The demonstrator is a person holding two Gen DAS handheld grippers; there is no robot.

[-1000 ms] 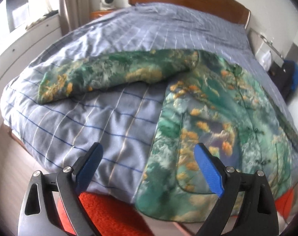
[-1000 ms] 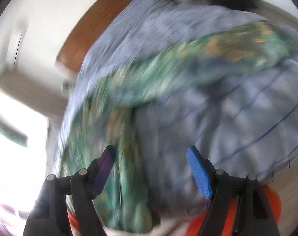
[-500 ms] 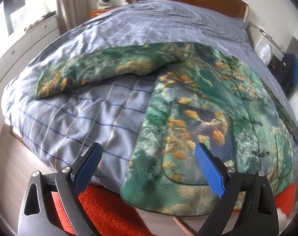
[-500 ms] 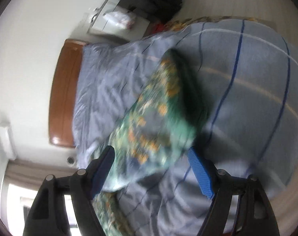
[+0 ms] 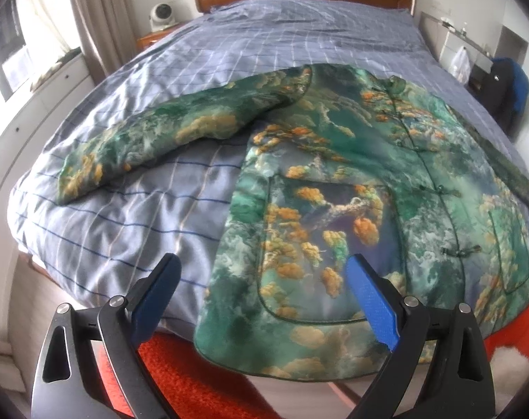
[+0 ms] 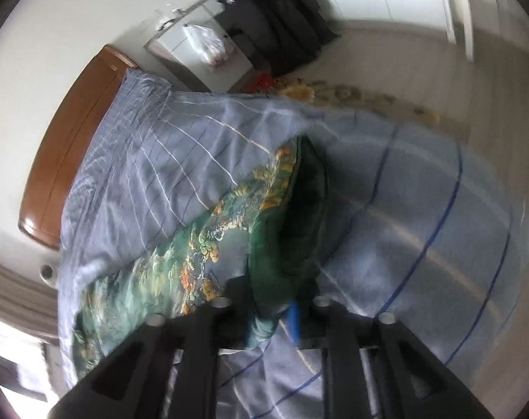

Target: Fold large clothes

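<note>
Two grippers: left gripper [image 5: 261,300] gaping; right gripper [image 6: 269,314] just closed, pinching quilted floral jacket [image 6: 281,244] cuff.

Black claw [image 5: 264,296] arms, silver screws, textured blue pads [image 5: 372,300].

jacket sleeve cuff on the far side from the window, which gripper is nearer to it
Right. The right gripper has just closed its jaws on that sleeve cuff. The left gripper hangs open at the jacket hem, off the fabric.
</note>
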